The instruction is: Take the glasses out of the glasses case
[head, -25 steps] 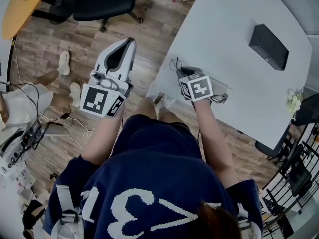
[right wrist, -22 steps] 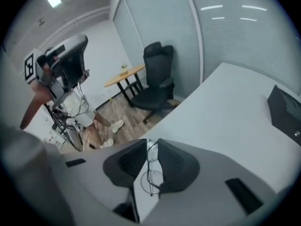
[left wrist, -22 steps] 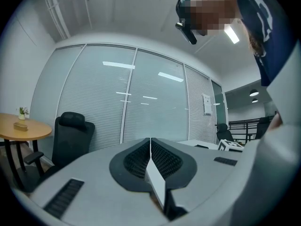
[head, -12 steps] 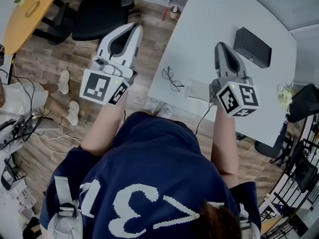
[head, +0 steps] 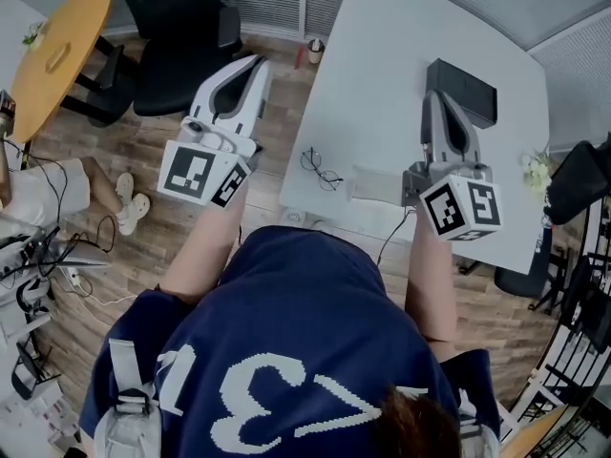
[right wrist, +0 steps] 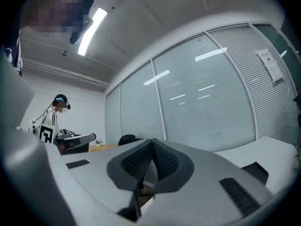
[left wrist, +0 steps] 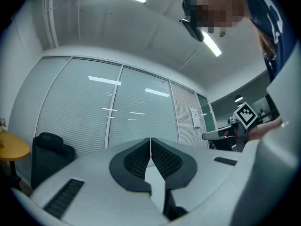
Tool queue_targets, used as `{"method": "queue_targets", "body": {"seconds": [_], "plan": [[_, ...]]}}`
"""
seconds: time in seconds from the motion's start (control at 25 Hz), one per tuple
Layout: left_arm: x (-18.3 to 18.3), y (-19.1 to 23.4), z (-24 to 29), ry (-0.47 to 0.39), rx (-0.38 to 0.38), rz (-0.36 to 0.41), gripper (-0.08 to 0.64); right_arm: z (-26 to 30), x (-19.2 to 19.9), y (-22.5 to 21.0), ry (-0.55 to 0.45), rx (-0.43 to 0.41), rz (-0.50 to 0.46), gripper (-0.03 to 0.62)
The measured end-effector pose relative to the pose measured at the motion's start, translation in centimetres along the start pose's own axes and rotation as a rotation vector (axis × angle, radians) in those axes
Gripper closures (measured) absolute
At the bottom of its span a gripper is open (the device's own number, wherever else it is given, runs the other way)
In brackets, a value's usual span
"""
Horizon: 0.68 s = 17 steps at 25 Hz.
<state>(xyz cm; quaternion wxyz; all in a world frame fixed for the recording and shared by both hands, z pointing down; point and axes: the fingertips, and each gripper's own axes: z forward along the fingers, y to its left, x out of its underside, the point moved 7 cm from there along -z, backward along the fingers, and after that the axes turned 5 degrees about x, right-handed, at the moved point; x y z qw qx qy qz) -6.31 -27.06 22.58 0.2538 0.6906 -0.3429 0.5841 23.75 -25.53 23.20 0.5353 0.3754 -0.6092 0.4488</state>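
Nearest: left gripper (head: pixel 253 65) held off the table edge over the wood floor, right gripper (head: pixel 434 98) raised above the white table (head: pixel 401 27). Both lifted clear and aimed at the blinds, likely parked because nothing is left to grasp. Tongs on each pressed together at the tips, nothing between. Just beyond: glasses (head: pixel 320 168) lying bare on the table near its front edge, beside a flat grey piece (head: pixel 377 187), maybe a cloth. Farther back: black box (head: pixel 461 89), probably the glasses case, well apart from the glasses. Looks finished, judging by that layout. Farthest: office chair (head: pixel 177 27).
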Motion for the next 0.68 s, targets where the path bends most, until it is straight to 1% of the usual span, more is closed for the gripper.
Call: {"method": "queue_targets", "body": {"seconds": [0.24, 0.68], "plan": [[0.3, -0.3, 0.0, 0.013, 0.017, -0.007, 0.54, -1.0, 0.2, 0.1, -0.001, 0.035, -0.009, 0.566], [0.6, -0.8, -0.3, 0.022, 0.031, -0.017, 0.539, -2.1, -0.1, 0.9, -0.018, 0.058, -0.057, 0.566]]}}
